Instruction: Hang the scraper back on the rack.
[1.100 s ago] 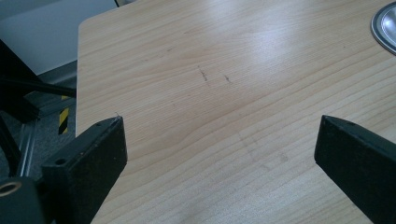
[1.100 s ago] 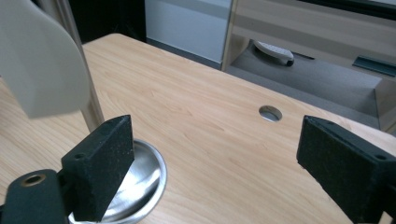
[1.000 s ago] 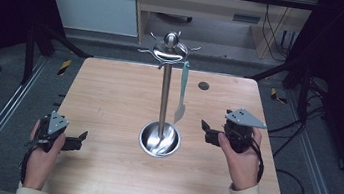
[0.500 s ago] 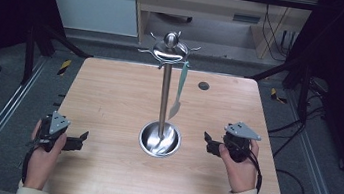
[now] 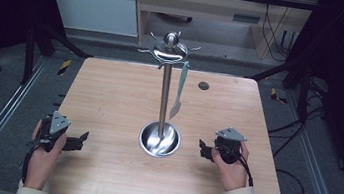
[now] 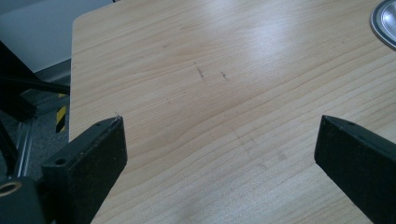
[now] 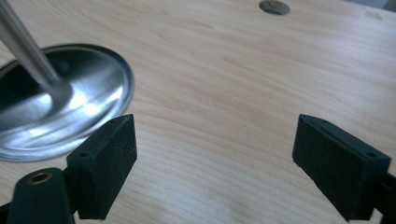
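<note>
We see the wooden table (image 5: 109, 99) with the steel stand (image 5: 164, 101) rising from its round base at the middle, and a pale utensil (image 5: 179, 90) hanging from a hook at the top, clear of both grippers. Our left gripper (image 5: 81, 140) rests low at the near left edge, well apart from the stand, jaws spread wide and empty. Our right gripper (image 5: 202, 148) sits just beside the base, likewise wide open and holding nothing.

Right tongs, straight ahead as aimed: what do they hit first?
Probably the round steel base of the utensil stand; the right tongs point left toward it across bare table. In the right gripper view it sits left of centre, so they might graze its rim.
</note>
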